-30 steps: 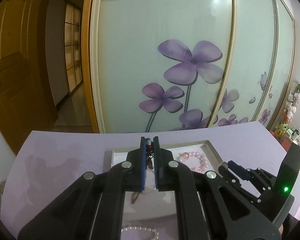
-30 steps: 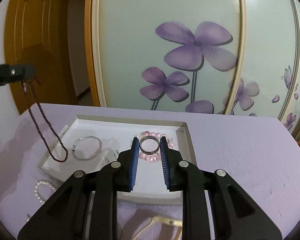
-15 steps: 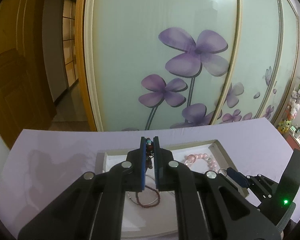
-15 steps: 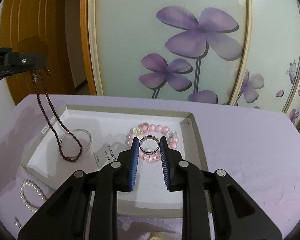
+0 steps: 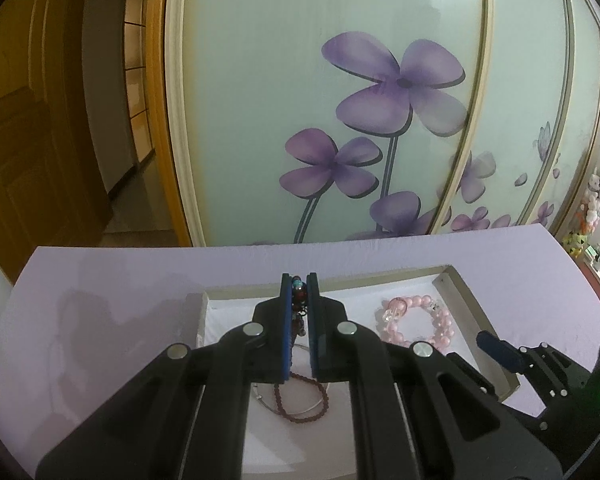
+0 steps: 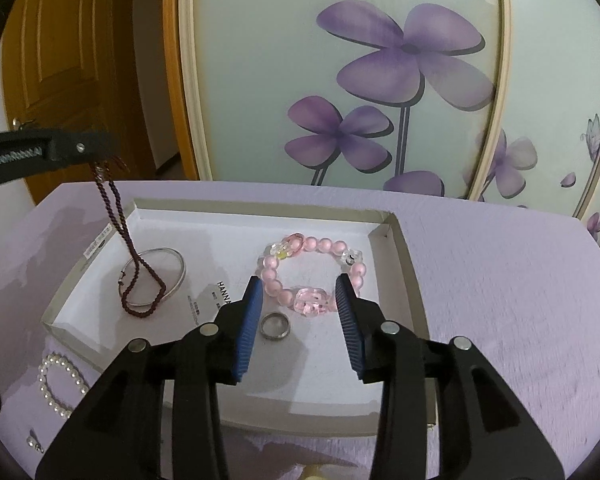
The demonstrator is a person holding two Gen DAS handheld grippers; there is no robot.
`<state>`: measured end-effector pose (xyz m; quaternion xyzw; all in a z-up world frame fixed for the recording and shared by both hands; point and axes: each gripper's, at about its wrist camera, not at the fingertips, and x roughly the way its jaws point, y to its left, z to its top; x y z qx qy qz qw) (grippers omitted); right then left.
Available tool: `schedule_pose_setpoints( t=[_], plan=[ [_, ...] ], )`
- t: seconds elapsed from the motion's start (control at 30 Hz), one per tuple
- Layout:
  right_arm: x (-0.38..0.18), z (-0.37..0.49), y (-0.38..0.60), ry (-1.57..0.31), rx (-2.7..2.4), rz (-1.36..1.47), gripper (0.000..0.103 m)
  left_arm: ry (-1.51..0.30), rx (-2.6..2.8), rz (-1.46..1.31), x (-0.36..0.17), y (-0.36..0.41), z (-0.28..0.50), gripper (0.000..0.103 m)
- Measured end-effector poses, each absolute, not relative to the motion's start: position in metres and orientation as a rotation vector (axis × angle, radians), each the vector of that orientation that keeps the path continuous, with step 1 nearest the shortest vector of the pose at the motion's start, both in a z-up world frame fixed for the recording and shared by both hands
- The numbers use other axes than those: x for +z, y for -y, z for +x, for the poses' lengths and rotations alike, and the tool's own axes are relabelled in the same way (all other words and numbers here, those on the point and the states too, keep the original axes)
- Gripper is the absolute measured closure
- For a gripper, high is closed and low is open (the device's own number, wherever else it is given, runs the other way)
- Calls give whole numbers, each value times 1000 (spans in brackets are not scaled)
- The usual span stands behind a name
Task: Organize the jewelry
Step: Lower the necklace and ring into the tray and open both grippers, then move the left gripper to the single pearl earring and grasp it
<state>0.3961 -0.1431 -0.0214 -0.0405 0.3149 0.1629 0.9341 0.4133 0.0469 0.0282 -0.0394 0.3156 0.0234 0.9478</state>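
1. The left tool (image 5: 299, 294) is clamped on a dark red beaded necklace (image 6: 140, 280), pinching its top end between the blue pads, where a few coloured beads show.
2. From that grip the necklace hangs down into the shallow white tray (image 6: 396, 264), and its lower loop lies on the tray floor, draped across a thin silver bangle (image 6: 178, 276).
3. In the right wrist view the left tool appears at the left edge, above the tray's left side, with the strand dropping from its tip.
4. The right tool (image 6: 298, 300) has its jaws opening; the pads stand apart and press on nothing.
5. A silver ring (image 6: 275, 325) lies flat on the tray floor between and below those pads, touching neither.
6. A pink bead bracelet (image 6: 312, 268) with clear and yellow charm beads lies in the tray just beyond the ring, toward the tray's right wall.
7. A white pearl bracelet (image 6: 60, 384) lies on the lilac-covered desk (image 6: 500, 300), outside the tray at its near left corner.
8. A small silvery piece (image 6: 35, 440) lies on the desk nearer than the pearls; it is too small to name.
9. Printed labels show on the tray's floor and left wall.
10. Behind the desk stand sliding doors (image 5: 340, 100) printed with purple flowers, and a wooden door (image 6: 60, 60) at the left.
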Motion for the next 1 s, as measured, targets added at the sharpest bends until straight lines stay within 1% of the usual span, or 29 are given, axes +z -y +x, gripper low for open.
schedule_pose_setpoints(
  t=[0.4, 0.43, 0.47, 0.5, 0.53, 0.77, 0.87, 1.0],
  plan=[
    [-18, 395, 150, -624, 326, -59, 63, -684, 58, -80, 4, -46, 432, 95],
    [-18, 396, 149, -624, 328, -59, 63, -686, 64, -82, 3, -46, 432, 93],
    [-18, 395, 149, -624, 329, -60, 63, -688, 66, -83, 2, -46, 432, 84],
    [-18, 395, 149, -623, 330, -60, 63, -690, 68, -84, 2, -47, 432, 70],
    [-18, 394, 149, -621, 330, -60, 63, -685, 74, -83, 2, -47, 431, 66],
    [-13, 384, 150, -609, 327, -63, 63, -660, 98, -89, 12, -55, 417, 60],
    [-10, 376, 152, -603, 328, -64, 63, -653, 112, -96, 17, -60, 407, 59],
    [-5, 359, 156, -595, 330, -55, 63, -644, 124, -96, 23, -66, 383, 55]
  ],
)
